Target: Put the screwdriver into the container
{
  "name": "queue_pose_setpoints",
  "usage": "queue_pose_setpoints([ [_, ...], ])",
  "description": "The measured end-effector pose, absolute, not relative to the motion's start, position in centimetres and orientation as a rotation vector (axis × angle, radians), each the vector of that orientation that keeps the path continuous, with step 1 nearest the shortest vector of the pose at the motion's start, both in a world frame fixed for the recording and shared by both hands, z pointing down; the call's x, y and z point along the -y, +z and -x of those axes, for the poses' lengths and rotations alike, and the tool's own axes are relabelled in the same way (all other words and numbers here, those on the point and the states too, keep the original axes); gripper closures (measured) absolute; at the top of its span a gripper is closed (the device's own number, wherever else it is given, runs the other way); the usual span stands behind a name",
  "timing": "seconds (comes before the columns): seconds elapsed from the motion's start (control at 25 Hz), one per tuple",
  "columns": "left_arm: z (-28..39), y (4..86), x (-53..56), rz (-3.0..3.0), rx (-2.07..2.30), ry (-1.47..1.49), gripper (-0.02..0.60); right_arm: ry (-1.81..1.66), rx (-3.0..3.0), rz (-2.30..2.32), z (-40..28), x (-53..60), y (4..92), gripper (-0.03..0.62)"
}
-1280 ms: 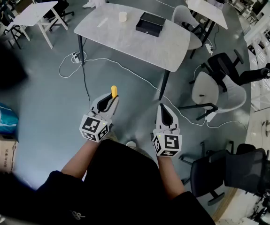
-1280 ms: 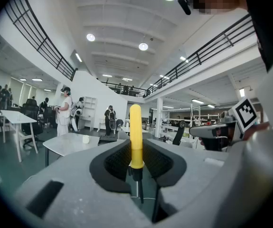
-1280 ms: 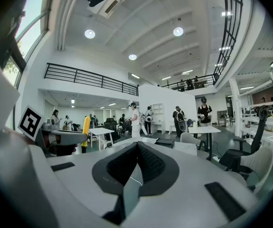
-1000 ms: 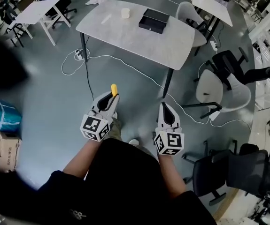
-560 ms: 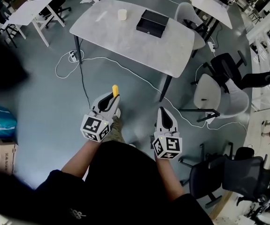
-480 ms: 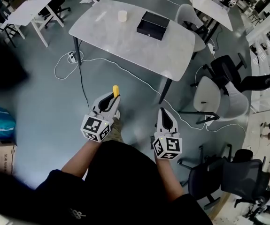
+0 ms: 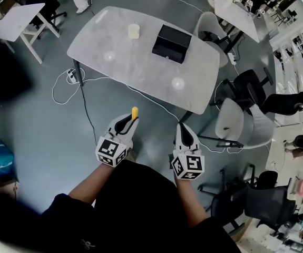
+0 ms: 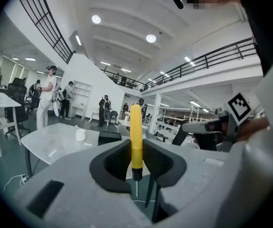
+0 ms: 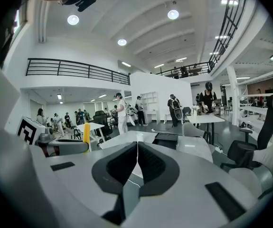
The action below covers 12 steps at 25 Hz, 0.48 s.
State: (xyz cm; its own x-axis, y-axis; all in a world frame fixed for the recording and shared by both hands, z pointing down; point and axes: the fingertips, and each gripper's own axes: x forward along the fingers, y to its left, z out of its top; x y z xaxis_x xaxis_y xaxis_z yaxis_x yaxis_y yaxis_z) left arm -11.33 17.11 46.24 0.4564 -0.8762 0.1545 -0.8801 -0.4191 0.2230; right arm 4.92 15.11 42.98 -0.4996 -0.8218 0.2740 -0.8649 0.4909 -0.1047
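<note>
A screwdriver with a yellow handle [image 7: 134,113] stands upright between the jaws of my left gripper [image 7: 128,121], which is shut on it near the base of the handle [image 8: 136,137], thin shaft pointing down. My right gripper [image 7: 183,126] is held level beside it, shut with nothing between its pads [image 9: 137,163]. The container is a black open box [image 7: 171,39] on a grey oval table [image 7: 140,70], well ahead of both grippers. The box also shows beyond the jaws in the left gripper view [image 8: 109,137] and the right gripper view [image 9: 166,139].
A white cup [image 7: 134,31] stands on the table left of the box. White cables [image 7: 88,83] trail across the floor under the table. Office chairs [image 7: 241,120] stand at the right. Other tables and several people fill the hall behind.
The table and box have come nearer and shifted left in the head view. Both grippers keep the same pose, the left still holding the screwdriver.
</note>
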Motion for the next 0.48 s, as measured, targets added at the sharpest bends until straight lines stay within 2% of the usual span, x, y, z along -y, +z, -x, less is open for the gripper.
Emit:
queue_pose_setpoints([
  [0.28,16.0,45.9,-9.7,-2.513,1.403,0.009,0.497,0.283,2.556,-1.518,1.1,-8.3,41.0,0.582],
  [0.48,17.7,47.4,-6.6,-2.505,1.379,-0.021,0.497,0.274,2.49,-1.528,1.5,-6.8,42.7,0.582],
])
